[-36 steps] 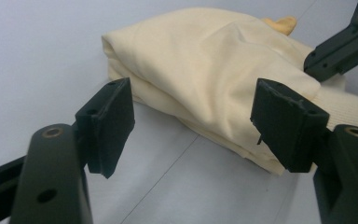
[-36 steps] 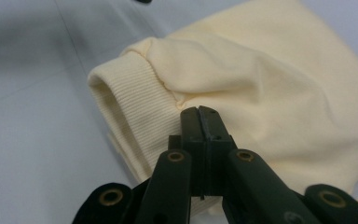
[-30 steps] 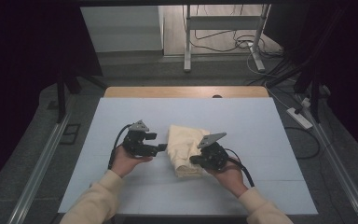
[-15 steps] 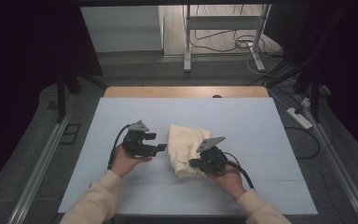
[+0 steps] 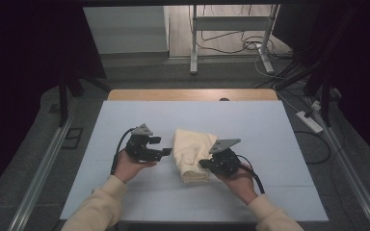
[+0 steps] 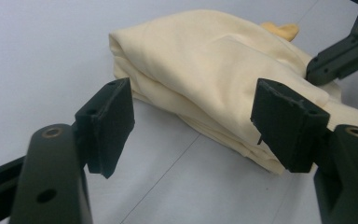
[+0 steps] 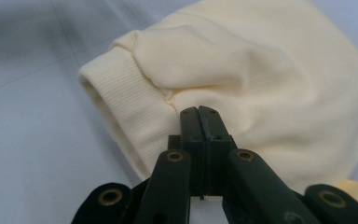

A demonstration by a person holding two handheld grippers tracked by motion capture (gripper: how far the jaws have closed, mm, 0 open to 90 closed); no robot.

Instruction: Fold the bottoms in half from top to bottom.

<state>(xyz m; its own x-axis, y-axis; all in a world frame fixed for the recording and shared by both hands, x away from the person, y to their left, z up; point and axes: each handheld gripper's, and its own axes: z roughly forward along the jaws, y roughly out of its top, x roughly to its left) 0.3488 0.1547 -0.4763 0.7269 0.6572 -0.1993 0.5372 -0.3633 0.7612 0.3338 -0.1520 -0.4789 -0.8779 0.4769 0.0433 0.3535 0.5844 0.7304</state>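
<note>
Little moved since earlier frame: right hand-held gripper (image 5: 206,164) edged closer, jaws pressed together beside ribbed cuff of folded cream knit garment (image 5: 192,151), mid-counter (image 5: 270,130); cloth pinch unclear. Left hand-held gripper (image 5: 166,152) gaping wide beside fold. Step: folding. Next: left closes on edge.

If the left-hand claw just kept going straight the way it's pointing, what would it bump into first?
Most likely the folded cream garment. The left gripper is open and aimed at its layered side, with bare table between. How far off it is cannot be told.
</note>
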